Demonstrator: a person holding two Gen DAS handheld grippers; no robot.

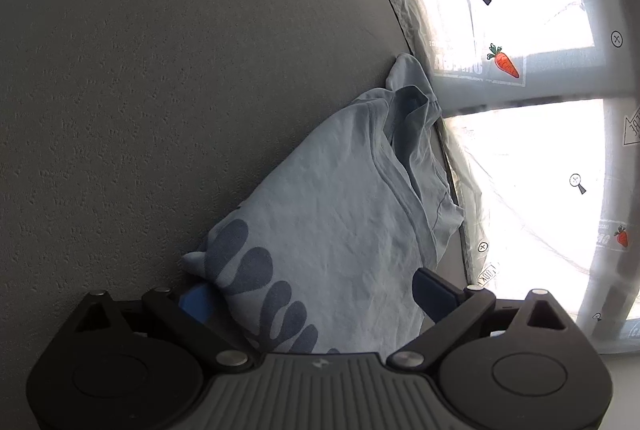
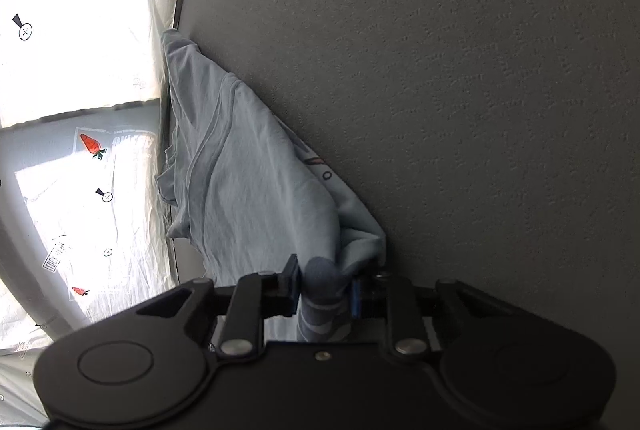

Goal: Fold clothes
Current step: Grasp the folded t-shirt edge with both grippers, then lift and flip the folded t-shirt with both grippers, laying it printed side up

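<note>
- Now the pale blue shirt lies bunched on the grey table, near its edge.
- Left gripper stands wide, cloth between its fingers, not pinched.
- Right gripper clamps a shirt fold.

The right gripper is pinching a bunched fold of a pale blue shirt, its blue pads pressing in on the cloth from both sides. The gathered part between them is showing darker blue-grey with a pale band. The rest of the shirt is lying spread out ahead of the gripper, running up and to the left across a grey textured surface, with a seam curving across it and small printed marks showing at its right edge. Its far edge is hanging over the surface's rim. Beyond that rim a white sheet printed with carrots is lying in bright light.
</note>
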